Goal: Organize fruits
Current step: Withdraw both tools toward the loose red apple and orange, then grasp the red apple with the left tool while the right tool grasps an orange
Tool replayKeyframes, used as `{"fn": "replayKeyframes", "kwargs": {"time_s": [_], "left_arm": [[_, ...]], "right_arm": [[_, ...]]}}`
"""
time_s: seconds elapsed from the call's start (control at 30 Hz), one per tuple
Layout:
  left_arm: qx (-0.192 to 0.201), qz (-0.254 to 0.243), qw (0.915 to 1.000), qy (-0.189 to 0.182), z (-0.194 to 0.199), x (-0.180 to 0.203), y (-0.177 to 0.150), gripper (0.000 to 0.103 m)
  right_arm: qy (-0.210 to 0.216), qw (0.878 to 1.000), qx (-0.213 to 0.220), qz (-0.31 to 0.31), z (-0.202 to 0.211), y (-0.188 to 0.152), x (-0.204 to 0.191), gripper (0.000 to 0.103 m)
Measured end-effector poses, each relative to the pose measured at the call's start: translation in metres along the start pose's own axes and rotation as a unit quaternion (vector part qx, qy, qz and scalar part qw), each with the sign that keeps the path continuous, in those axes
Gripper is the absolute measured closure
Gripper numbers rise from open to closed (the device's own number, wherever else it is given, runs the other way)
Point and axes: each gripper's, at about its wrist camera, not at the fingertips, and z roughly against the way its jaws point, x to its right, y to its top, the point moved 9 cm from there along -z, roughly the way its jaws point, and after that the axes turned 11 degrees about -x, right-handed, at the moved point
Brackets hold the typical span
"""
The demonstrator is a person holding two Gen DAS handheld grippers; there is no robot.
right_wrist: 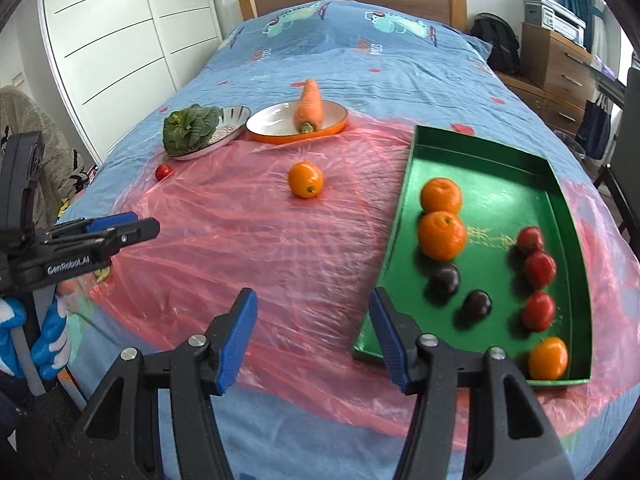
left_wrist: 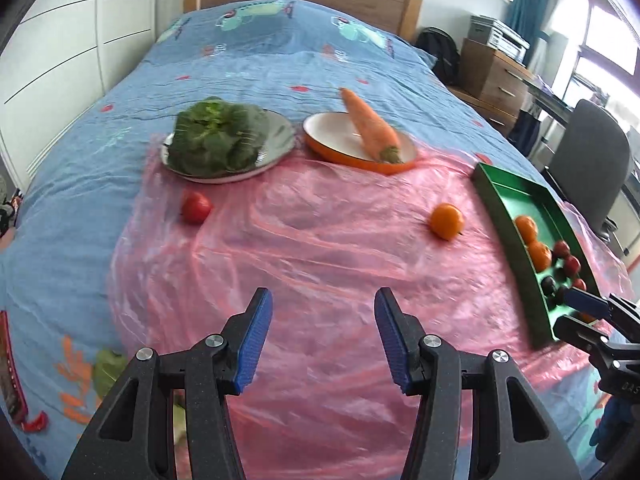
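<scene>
Two fruits are sitting loose on the crinkled pink plastic sheet (right_wrist: 248,240) and that sheet is the worry: the stray orange (right_wrist: 306,179) is resting on slick, rumpled film over a soft bed (left_wrist: 260,60), so a nudge from one pad before the other is likely sending it rolling, and a dragging tong is likely snagging the film and tugging the plates. The small tomato (left_wrist: 195,207) is lying just in front of the plate of leafy greens (left_wrist: 218,140), well apart from the green tray (right_wrist: 560,184), so reaching it means crossing the whole sheet. The tray itself is perching near the bed's edge, already holding oranges, dark plums and red fruits; a heavy drop there is risking a scatter. The carrot (right_wrist: 308,106) is leaning over the rim of the orange dish (right_wrist: 336,128). Now the pose: the left gripper (left_wrist: 323,338) is angling down over the sheet, tongs apart and empty; the right gripper (right_wrist: 312,338) is hovering likewise by the tray's near corner, tongs apart, nothing between them.
</scene>
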Motion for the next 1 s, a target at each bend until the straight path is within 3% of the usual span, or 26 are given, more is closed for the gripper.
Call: {"fn": "replayKeyframes", "kwargs": {"time_s": [0.17, 0.4, 0.67, 1.0], "left_arm": [[0.007, 0.04, 0.999, 0.016, -0.015, -0.053, 0.026, 0.056], [0.008, 0.096, 0.9953, 0.012, -0.045, -0.097, 0.053, 0.056], [0.008, 0.136, 0.9905, 0.019, -0.077, -0.123, 0.069, 0.058], [-0.003, 0.122, 0.9921, 0.026, -0.102, -0.125, 0.073, 0.071]], "right_arm": [[0.018, 1.0, 0.01, 0.017, -0.019, 0.03, -0.022, 0.0], [0.02, 0.999, 0.02, 0.018, -0.046, 0.064, -0.029, 0.0], [0.007, 1.0, 0.03, 0.001, -0.075, 0.089, -0.017, 0.0], [0.0, 1.0, 0.029, -0.01, -0.099, 0.104, -0.013, 0.0]]}}
